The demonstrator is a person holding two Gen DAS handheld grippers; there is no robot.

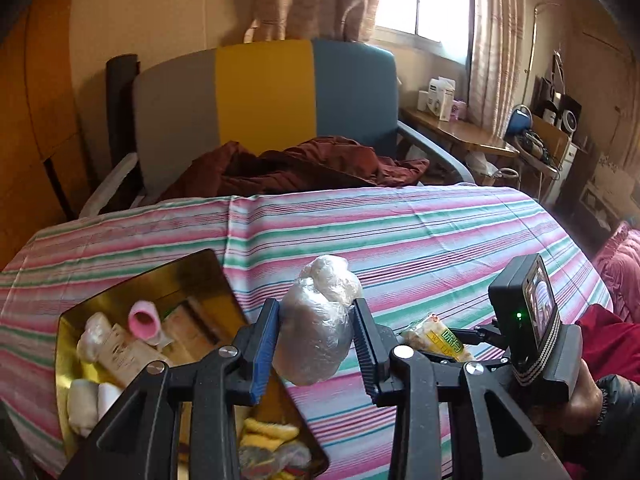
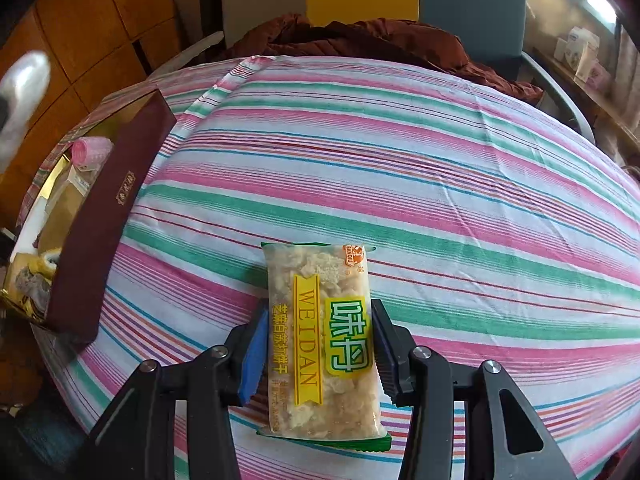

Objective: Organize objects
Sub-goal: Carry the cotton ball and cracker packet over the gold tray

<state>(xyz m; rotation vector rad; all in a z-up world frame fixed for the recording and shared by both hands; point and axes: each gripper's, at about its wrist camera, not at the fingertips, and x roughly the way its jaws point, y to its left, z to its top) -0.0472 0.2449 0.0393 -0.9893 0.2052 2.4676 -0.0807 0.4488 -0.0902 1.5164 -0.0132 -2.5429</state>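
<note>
My left gripper (image 1: 316, 336) is shut on a clear plastic-wrapped bundle (image 1: 318, 322) and holds it above the striped tablecloth (image 1: 440, 240), just right of the gold-lined box (image 1: 76, 316). The box holds several small items, among them a pink roll (image 1: 145, 319). My right gripper (image 2: 318, 344) has its jaws against both sides of a WEIDAN biscuit packet (image 2: 320, 336) that lies on the cloth (image 2: 400, 160). The packet also shows in the left wrist view (image 1: 436, 336). The box with its maroon wall (image 2: 108, 216) stands at the left in the right wrist view.
A grey, yellow and blue chair (image 1: 264, 96) with a dark red garment (image 1: 304, 168) stands behind the table. A wooden side table (image 1: 460, 132) with boxes is at the right, under the window. A wooden cabinet (image 2: 100, 20) is at the left.
</note>
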